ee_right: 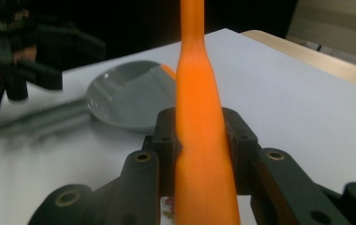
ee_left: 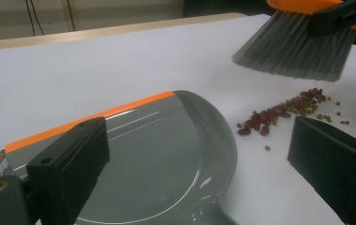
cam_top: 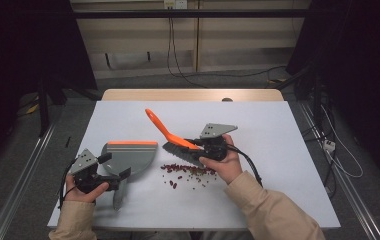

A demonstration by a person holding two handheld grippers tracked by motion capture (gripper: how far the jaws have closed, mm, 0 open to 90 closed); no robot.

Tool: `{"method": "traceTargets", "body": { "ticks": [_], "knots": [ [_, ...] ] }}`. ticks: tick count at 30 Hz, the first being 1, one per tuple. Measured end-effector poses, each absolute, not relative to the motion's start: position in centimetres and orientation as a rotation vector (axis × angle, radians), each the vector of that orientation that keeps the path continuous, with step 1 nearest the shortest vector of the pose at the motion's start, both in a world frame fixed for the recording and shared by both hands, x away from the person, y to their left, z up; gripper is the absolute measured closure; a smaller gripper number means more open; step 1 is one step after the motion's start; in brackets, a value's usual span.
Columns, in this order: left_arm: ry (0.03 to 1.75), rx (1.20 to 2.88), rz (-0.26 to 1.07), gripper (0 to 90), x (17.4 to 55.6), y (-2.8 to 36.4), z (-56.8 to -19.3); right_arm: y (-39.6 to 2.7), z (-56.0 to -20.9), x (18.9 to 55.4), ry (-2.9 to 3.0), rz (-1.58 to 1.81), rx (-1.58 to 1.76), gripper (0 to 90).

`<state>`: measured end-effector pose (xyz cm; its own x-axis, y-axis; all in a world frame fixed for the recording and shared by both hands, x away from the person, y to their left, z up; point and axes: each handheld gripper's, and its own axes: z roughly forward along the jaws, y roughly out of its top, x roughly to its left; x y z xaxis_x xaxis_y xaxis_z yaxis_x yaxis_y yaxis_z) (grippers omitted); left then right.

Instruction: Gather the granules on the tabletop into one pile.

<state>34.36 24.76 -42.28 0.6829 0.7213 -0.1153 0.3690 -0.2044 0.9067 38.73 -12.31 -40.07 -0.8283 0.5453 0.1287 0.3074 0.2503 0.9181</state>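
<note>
Though clamped, brush point(ee_right: 199, 117) handle's end cropped.

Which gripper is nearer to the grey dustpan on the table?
Left. The left gripper sits over the dustpan near its handle end, jaws open. The right gripper is off to the dustpan's right, beyond the beans, shut on the brush.

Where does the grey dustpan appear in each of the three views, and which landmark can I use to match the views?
High view: the dustpan lies left of centre on the white table, beside the left gripper.
Left gripper view: it takes up the lower middle, between the jaws.
Right gripper view: it lies at the upper left, behind the brush handle.
Shared landmark: the dustpan's orange lip.
</note>
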Motion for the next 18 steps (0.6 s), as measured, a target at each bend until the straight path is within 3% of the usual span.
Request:
{"method": "traceTargets", "body": {
  "ticks": [7, 18],
  "knots": [
    [0.861, 1.821, 0.414, 5.5, 34.2, 24.7, -42.2, -10.4, -42.0, 35.5, 2.161, 1.690, 1.133, 71.0],
    [0.862, 1.822, 0.418, 5.4, 34.2, 24.8, -42.2, -8.1, -43.2, 33.8, 2.235, 1.675, 1.158, 71.0]
  ]
}}
